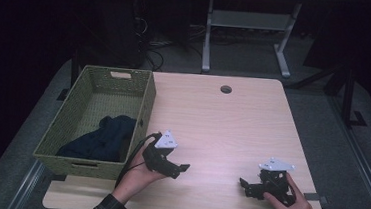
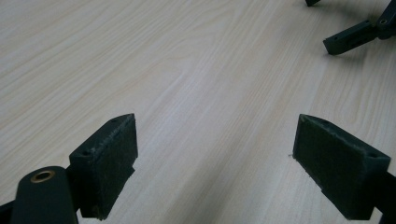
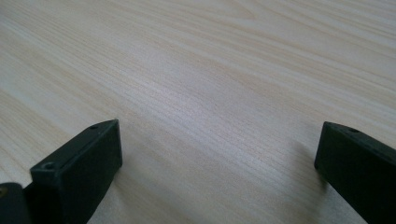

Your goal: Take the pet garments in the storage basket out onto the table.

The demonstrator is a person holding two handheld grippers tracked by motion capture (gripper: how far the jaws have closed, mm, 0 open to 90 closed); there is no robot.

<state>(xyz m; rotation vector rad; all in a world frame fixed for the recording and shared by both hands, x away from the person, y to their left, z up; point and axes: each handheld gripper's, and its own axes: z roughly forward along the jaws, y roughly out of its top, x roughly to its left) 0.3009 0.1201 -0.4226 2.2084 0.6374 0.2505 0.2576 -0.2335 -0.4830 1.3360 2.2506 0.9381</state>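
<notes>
Here, a light wood-grain surface (image 1: 232, 118) carries a woven green basket (image 1: 145, 106) at its left edge, the basket's long axis running from the near edge toward the far edge. A dark blue cloth (image 1: 103, 138) lies bunched in the basket's near half, against its right wall. The basket has a cut-out handle in its far wall and another in its near wall. No writing or label can be read on anything.

The left gripper (image 1: 176, 168) is held by the left hand (image 1: 138, 173) just beside the basket's near right corner, its jaws pointing toward the right edge. In the left gripper view they stand wide apart, released, with bare wood between them, and the other gripper's jaw tips show at the upper right.

The right gripper (image 1: 247, 185) sits in the right hand (image 1: 293, 206) near the near right corner, pointing toward the left edge; its jaws are likewise spread, gripping nothing.

The two grippers face each other, well apart. A round cable hole (image 1: 226, 89) sits near the far edge. The middle and far right of the surface lie bare.
</notes>
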